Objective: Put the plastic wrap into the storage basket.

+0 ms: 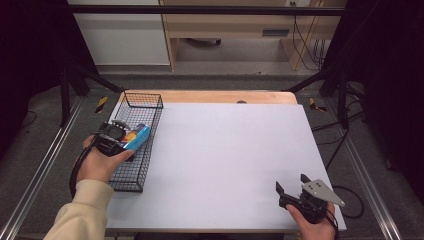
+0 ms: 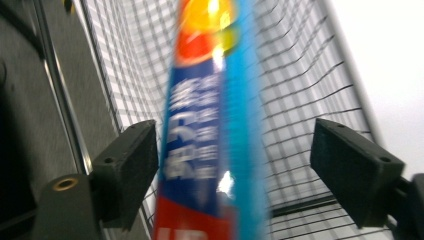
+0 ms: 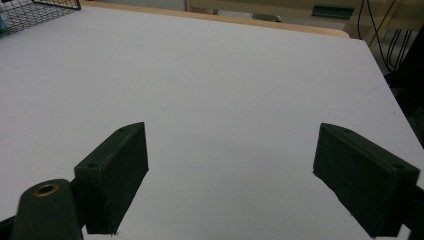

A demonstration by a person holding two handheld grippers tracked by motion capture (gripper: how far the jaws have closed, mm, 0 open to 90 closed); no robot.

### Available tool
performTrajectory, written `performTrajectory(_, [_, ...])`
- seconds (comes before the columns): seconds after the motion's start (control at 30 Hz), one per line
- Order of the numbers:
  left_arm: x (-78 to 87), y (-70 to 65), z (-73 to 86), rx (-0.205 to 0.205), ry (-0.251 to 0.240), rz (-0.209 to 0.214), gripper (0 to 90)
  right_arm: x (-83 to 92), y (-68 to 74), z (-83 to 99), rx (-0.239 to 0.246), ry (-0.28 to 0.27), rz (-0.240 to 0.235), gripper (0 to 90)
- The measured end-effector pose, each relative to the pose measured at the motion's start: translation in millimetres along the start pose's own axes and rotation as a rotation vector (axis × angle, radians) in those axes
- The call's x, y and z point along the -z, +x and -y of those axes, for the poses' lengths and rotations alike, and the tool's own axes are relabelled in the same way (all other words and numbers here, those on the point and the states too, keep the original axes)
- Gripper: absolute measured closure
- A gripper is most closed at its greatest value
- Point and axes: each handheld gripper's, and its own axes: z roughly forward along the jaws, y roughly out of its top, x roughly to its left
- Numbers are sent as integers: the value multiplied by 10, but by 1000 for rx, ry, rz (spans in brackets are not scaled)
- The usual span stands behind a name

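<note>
A: Left tool [image 1: 119, 134] — where is it sitting?

B: Hovering over the wire basket [image 1: 150, 102] at the left edge of the counter [image 1: 230, 150]. A blue packet [image 1: 138, 136] with red and yellow print is lying between its jaws, long axis pointing away from the hand.

A: Pinching it?

B: Not by the look of it. In the left tool's own view the jaws are standing spread, one pad [image 2: 127, 167] touching or just beside the packet [image 2: 210, 130], the other well apart from it. The picture is blurred, so I am not judging contact any finer than that.

A: Is the packet in the basket?

B: It is showing inside the rim, mesh [image 2: 305, 95] behind it. Whether it is resting on the floor of the basket, I cannot tell.

A: And the right tool [image 1: 292, 186]?

B: Sitting at the near right corner of the counter, jaws spread wide with nothing between them, facing bare white surface [image 3: 225, 90]. Likely parked out of the way while the left hand [image 1: 97, 162] is working at the basket.
</note>
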Motion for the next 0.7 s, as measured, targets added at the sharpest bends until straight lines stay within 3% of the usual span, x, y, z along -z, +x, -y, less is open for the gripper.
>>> performTrajectory(0.13, [159, -87, -18, -25, -82, -13, 118, -2, -3, 1, -3, 1, 0, 144])
performTrajectory(0.3, [333, -226, -51, -42, -187, 12, 90, 0, 1, -4, -2, -2, 0, 144])
performTrajectory(0.57, [536, -619, -91, -158, -296, 91, 67, 2, 6, -5, 1, -1, 0, 144])
performTrajectory(0.7, [605, -816, -118, -208, -328, 119, 66, 5, 3, -2, 0, -1, 4, 142])
